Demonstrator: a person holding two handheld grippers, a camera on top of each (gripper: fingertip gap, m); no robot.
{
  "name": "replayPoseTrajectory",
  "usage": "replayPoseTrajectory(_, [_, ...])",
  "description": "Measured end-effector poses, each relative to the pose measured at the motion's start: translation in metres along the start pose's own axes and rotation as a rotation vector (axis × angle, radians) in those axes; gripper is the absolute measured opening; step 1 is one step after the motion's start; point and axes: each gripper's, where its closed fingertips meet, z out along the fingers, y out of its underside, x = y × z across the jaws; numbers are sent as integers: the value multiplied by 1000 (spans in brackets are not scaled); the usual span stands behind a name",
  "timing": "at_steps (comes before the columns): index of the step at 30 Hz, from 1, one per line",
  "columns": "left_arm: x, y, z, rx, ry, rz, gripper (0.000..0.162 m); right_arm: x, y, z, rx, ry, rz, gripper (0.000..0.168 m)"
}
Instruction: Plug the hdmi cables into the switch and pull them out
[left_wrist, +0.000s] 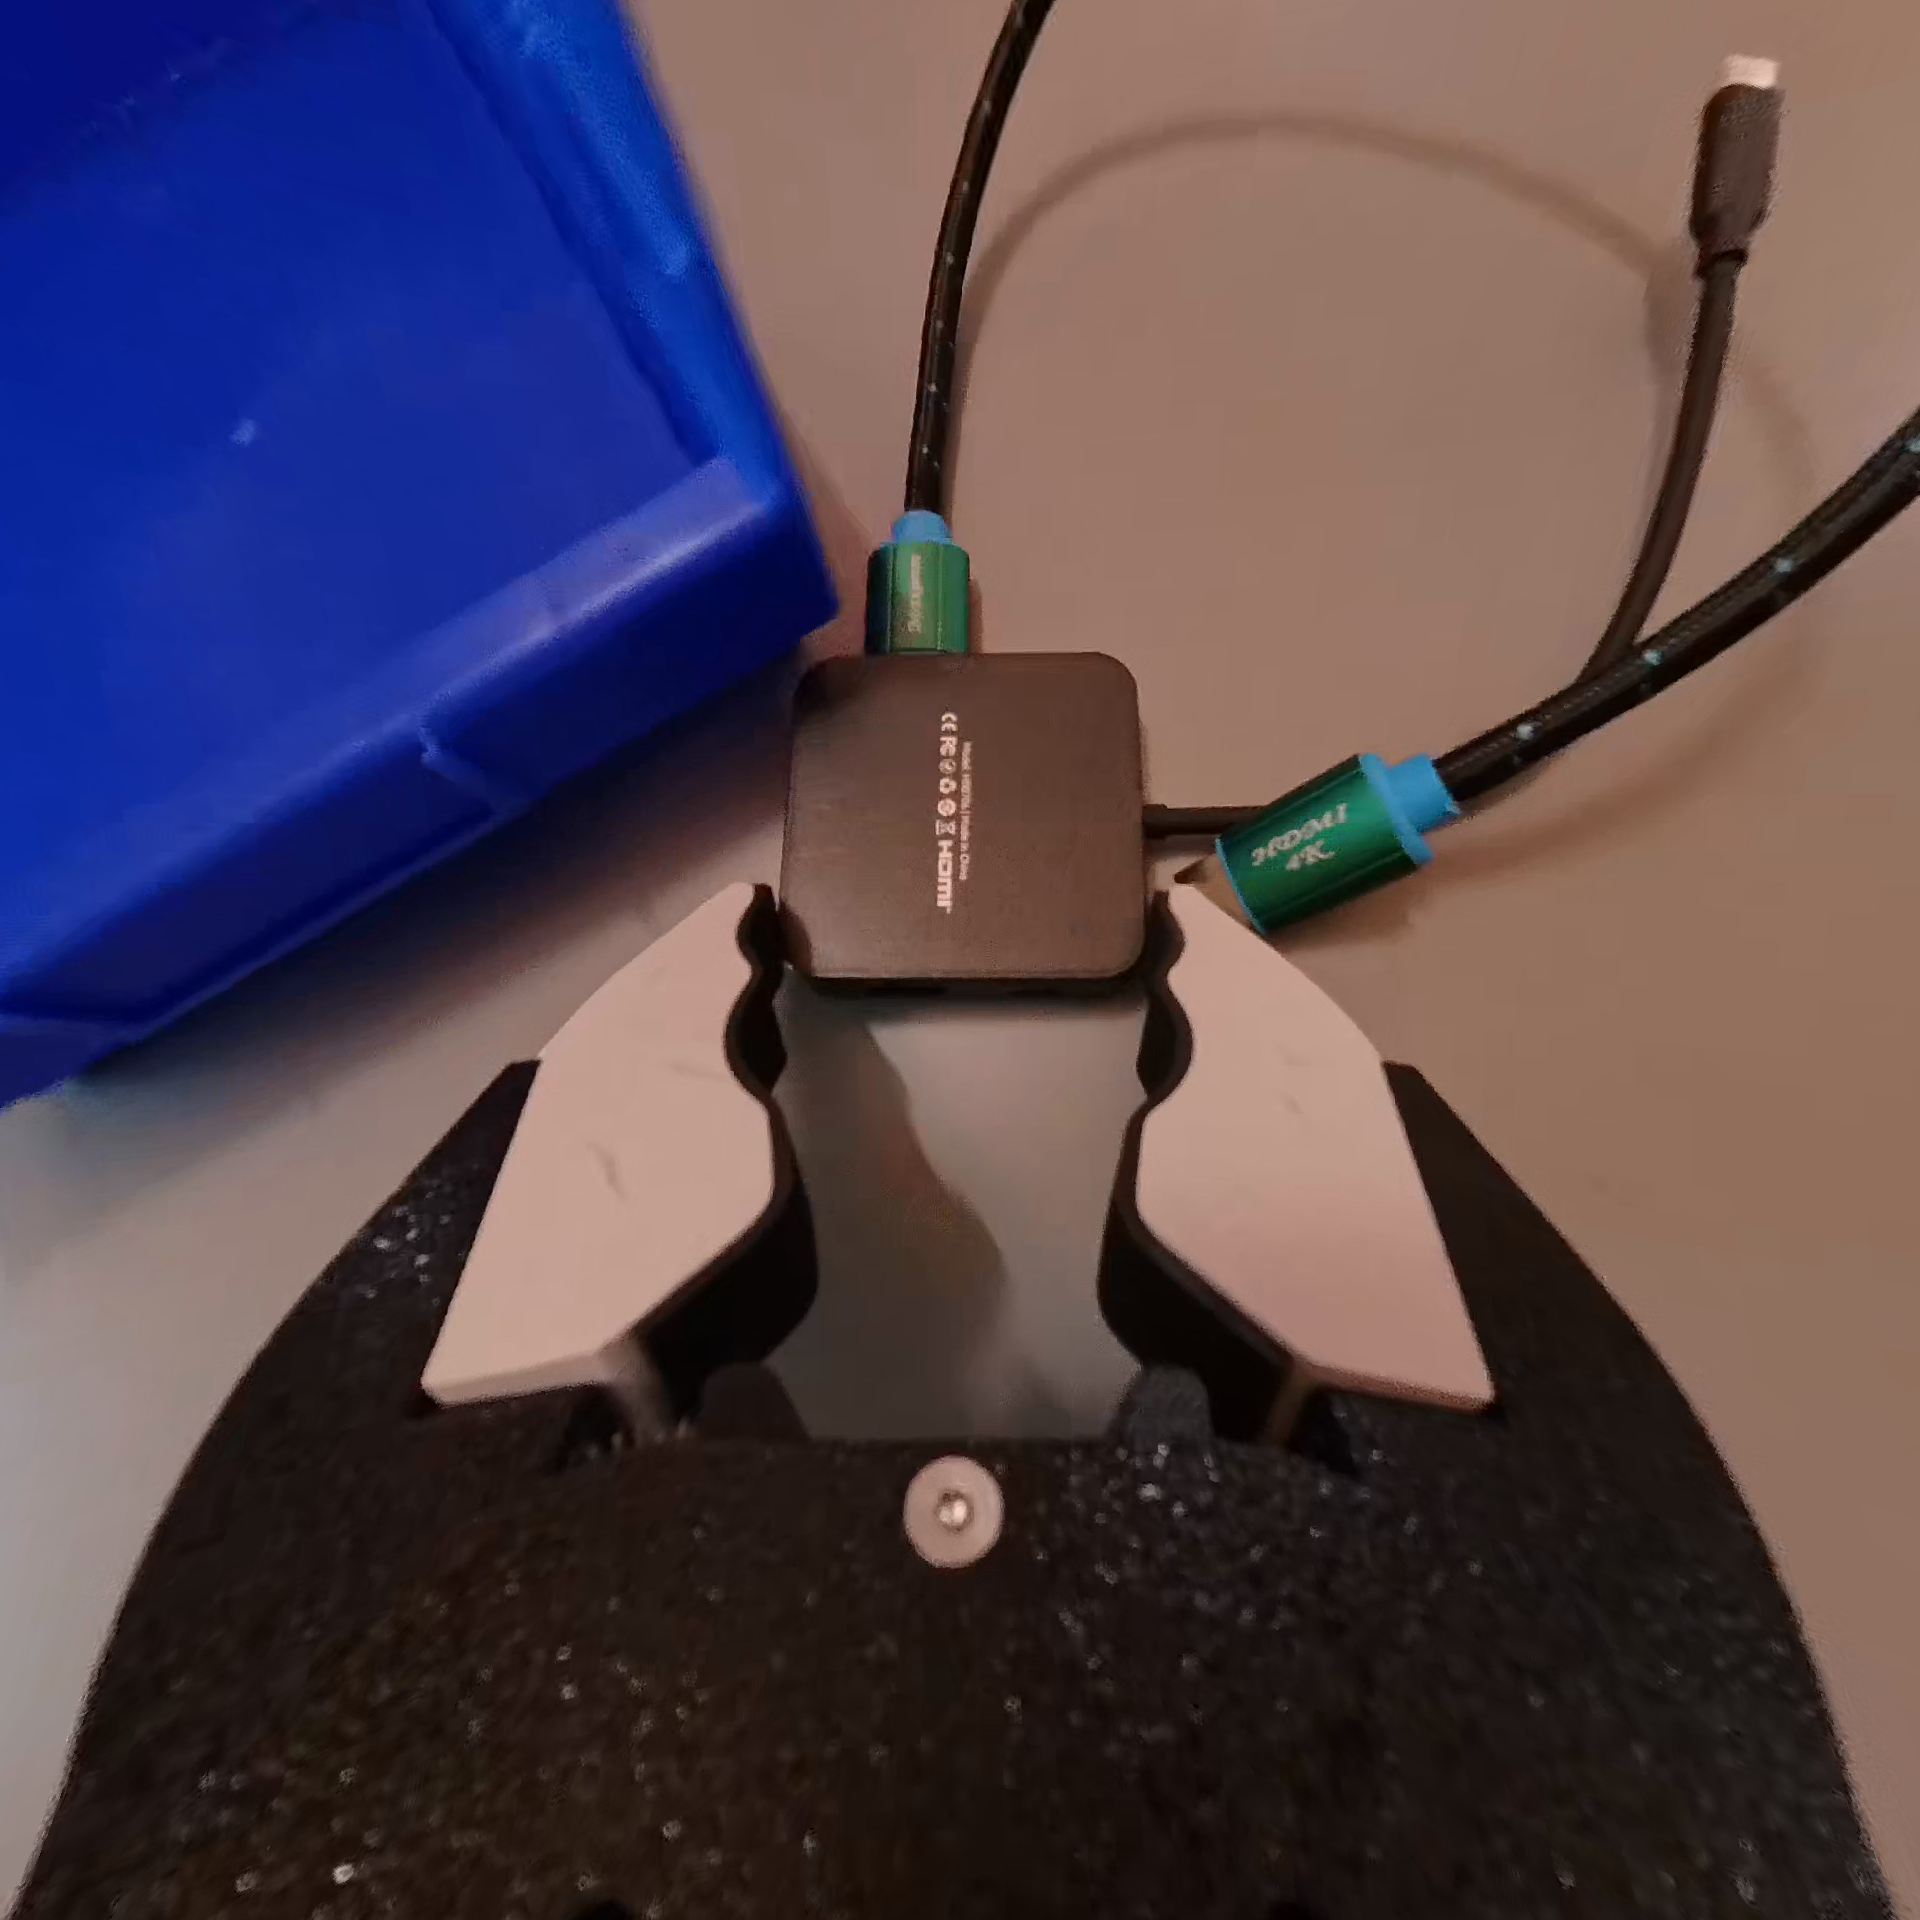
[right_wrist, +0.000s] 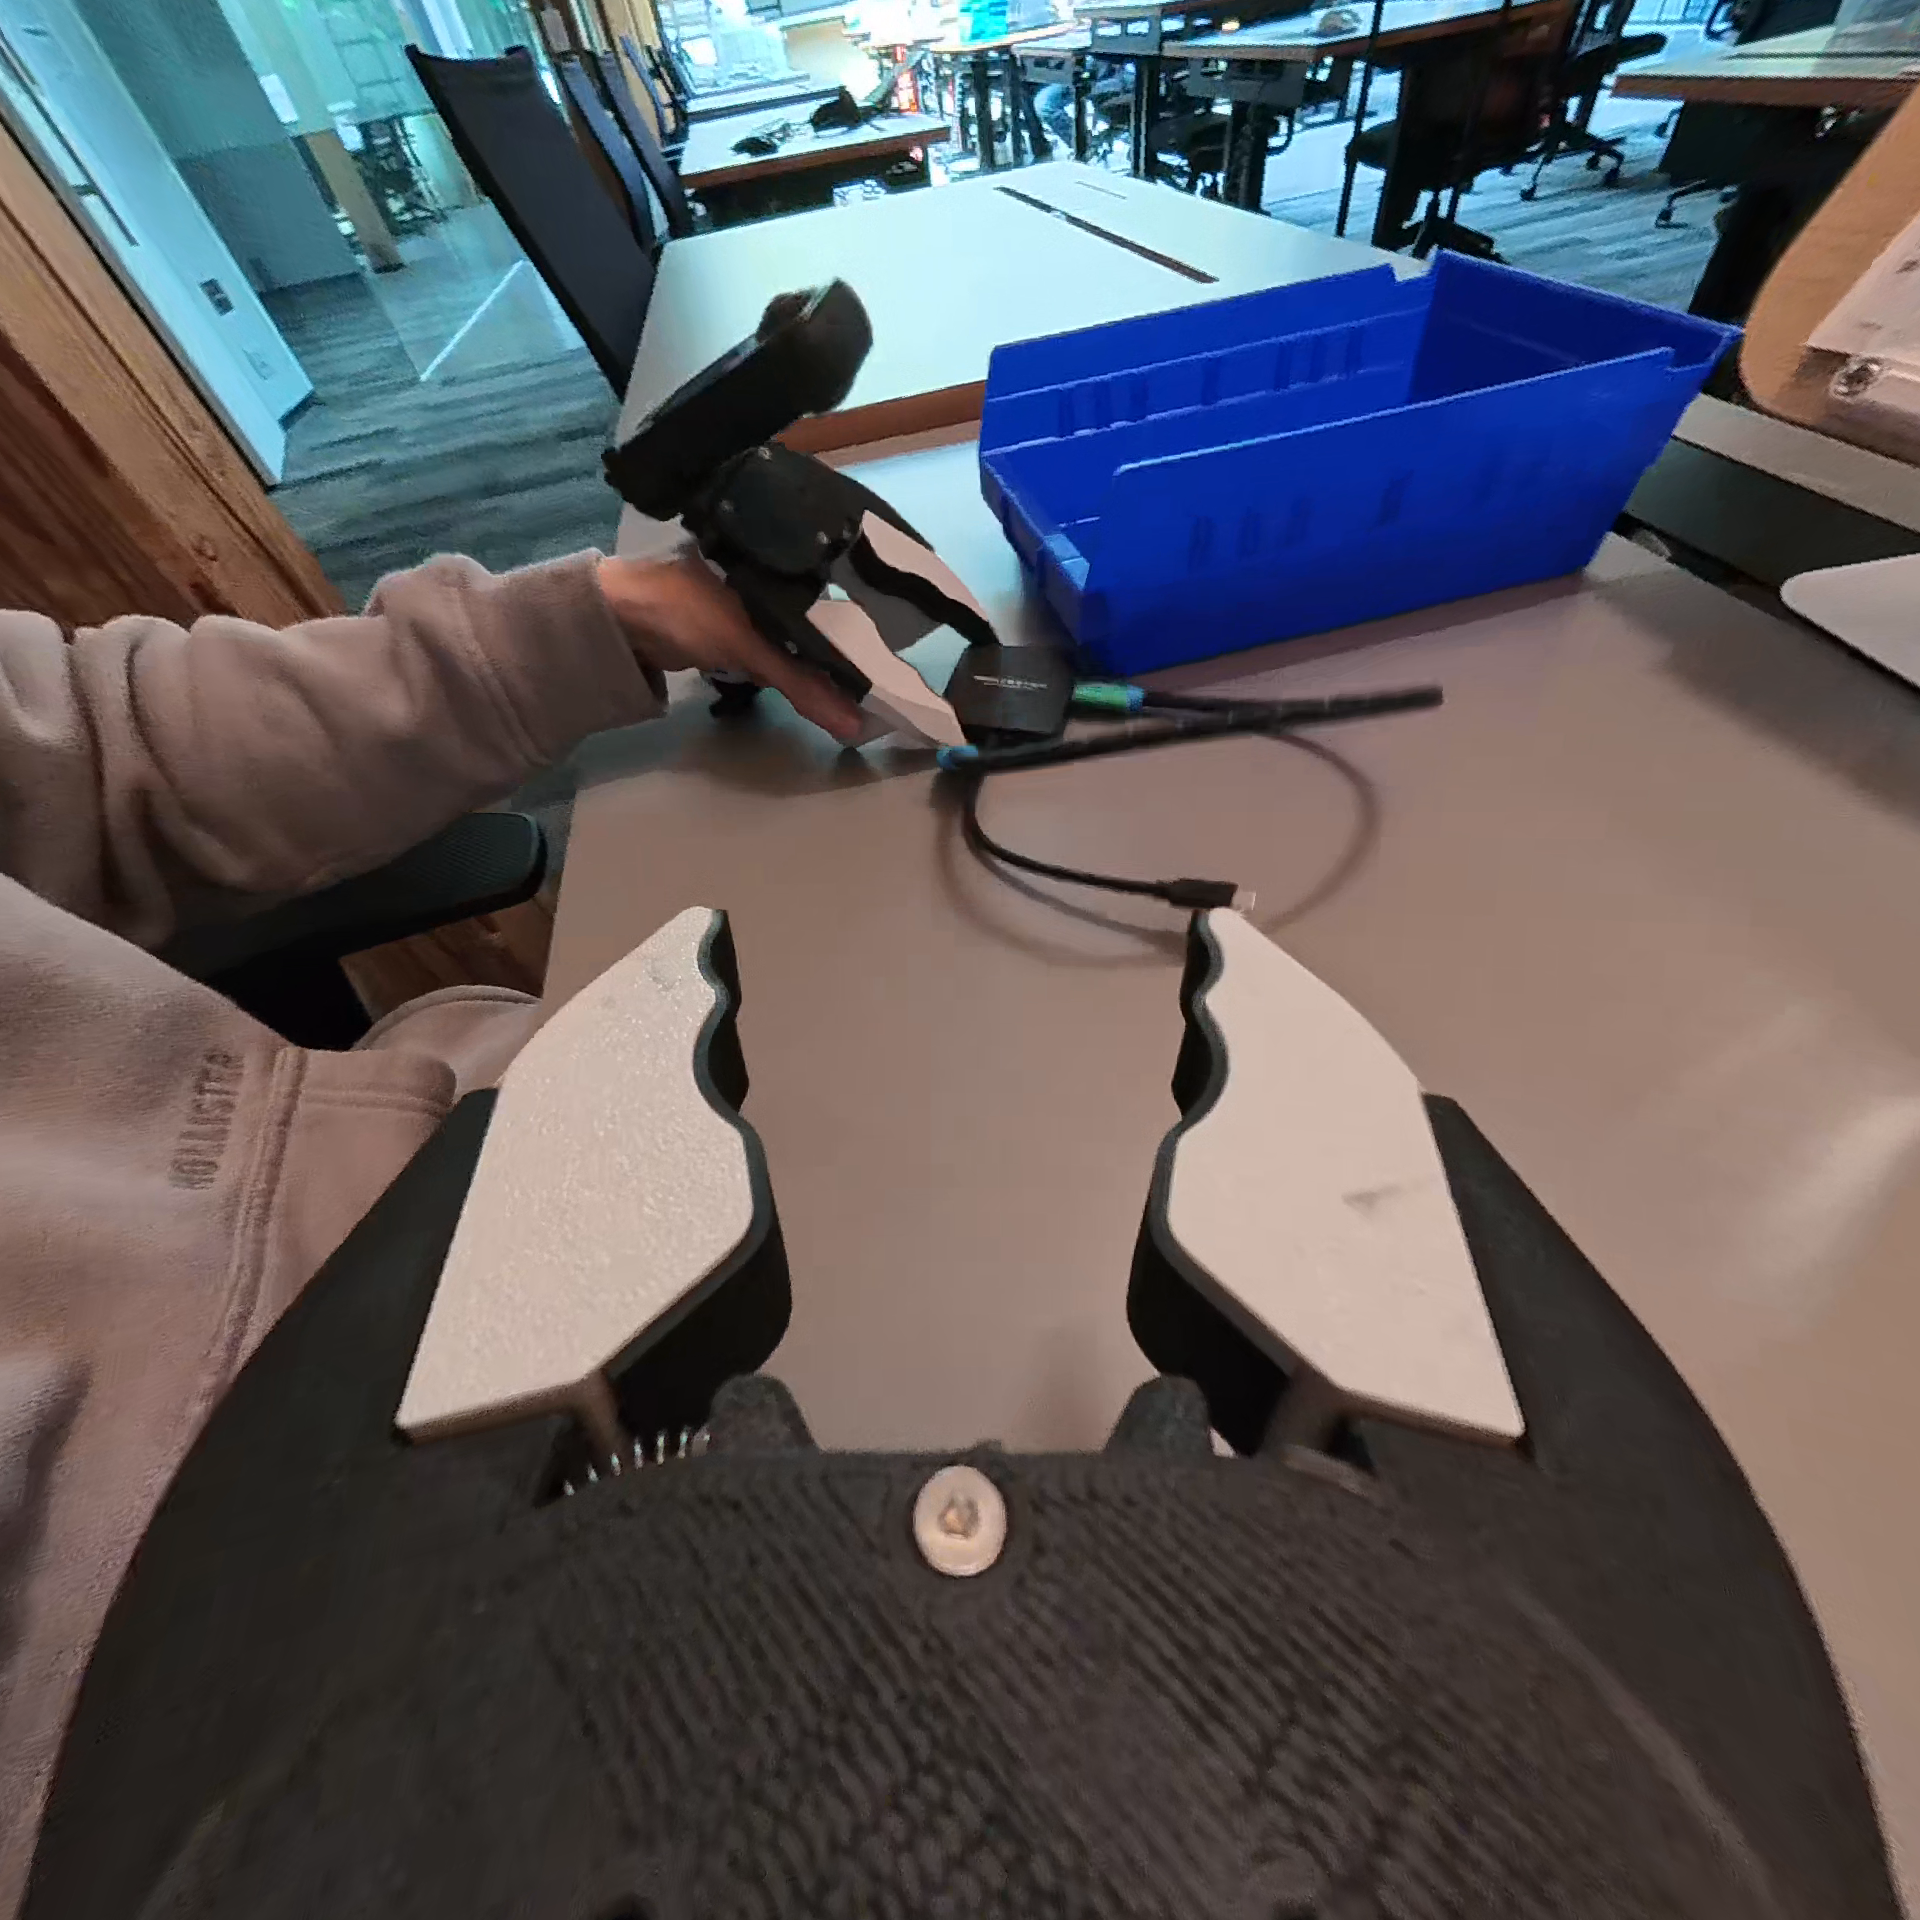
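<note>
- The left gripper (left_wrist: 964, 930) clamps its jaws on the near corners of the black switch (left_wrist: 961, 816), on the grey table (left_wrist: 1455, 540).
- One green HDMI plug (left_wrist: 920, 603) sits plugged in beyond the jaws, beside a blue bin (left_wrist: 343, 540); another (left_wrist: 1325, 847) lies loose just past the right jaw.
- The right gripper (right_wrist: 961, 971) hangs wide open, well apart, holding nothing.

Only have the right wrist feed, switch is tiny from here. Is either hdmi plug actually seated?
Observer: One is. The left wrist view shows a green plug seated in the far side of the switch.
Operator: The other one?
Observer: The second green plug lies loose on the table, angled toward the switch's right side, not inserted.
Operator: Left gripper holding the switch?
Observer: The left gripper has its fingertips against both near corners of the switch.
</note>
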Motion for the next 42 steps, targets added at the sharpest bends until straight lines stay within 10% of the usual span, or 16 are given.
replayPoseTrajectory(1, [7,-4,-2,20,-14,59,67,-2,-2,1,1,-3,-2,82])
replayPoseTrajectory(8, [61,-77,-48,179,-461,772,66,-10,-27,2,70,60,29,75])
replayPoseTrajectory(16, [161,-143,-78,522,-510,1257,66,3,-5,32,91,-31,191,78])
replayPoseTrajectory(19, [197,-156,-88,706,-381,1260,66,1,-2,31,143,-136,249,74])
replayPoseTrajectory(24, [211,-167,-89,865,-151,1137,66,-17,-12,14,246,-381,327,20])
replayPoseTrajectory(32, [199,-172,-73,860,10,876,73,-14,-14,21,228,-526,792,18])
replayPoseTrajectory(42, [195,-158,-52,634,175,839,72,-12,0,33,149,-442,790,18])
